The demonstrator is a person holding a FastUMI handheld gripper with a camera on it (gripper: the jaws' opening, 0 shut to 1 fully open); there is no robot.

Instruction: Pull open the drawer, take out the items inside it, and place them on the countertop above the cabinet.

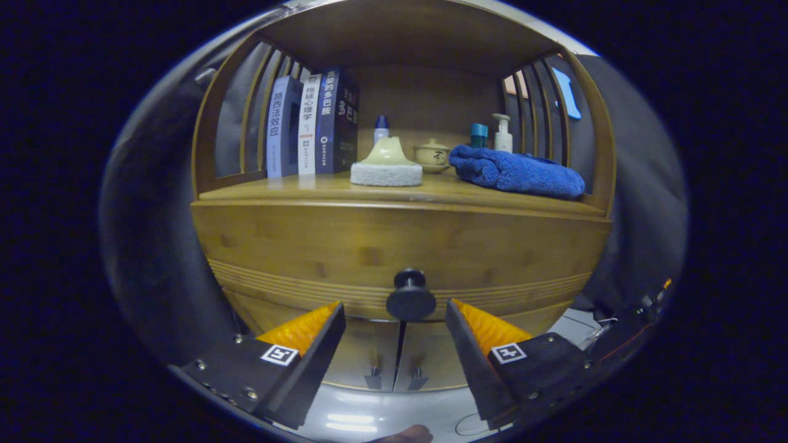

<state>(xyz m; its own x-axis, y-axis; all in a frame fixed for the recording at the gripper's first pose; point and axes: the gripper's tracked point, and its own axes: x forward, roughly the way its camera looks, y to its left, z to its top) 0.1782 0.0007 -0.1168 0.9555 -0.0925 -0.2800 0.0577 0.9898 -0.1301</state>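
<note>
A wooden cabinet faces me with its drawer (pixel 400 246) closed flush. A dark round knob (pixel 410 298) sticks out of the drawer front at its middle. My gripper (pixel 394 311) is open, and the knob sits between the two fingertips, touching neither. The countertop (pixel 308 187) above the drawer carries a folded blue towel (pixel 517 172) on the right, a pale sponge-like pad with a cream lump on it (pixel 386 166) in the middle and upright books (pixel 311 126) on the left. What lies inside the drawer is hidden.
Behind the pad stand a small bottle (pixel 381 129), a lidded ceramic cup (pixel 432 154), a teal jar (pixel 479 135) and a pump bottle (pixel 503 132). Slatted side walls and a roof enclose the shelf. Two lower cabinet doors (pixel 394 363) sit under the drawer.
</note>
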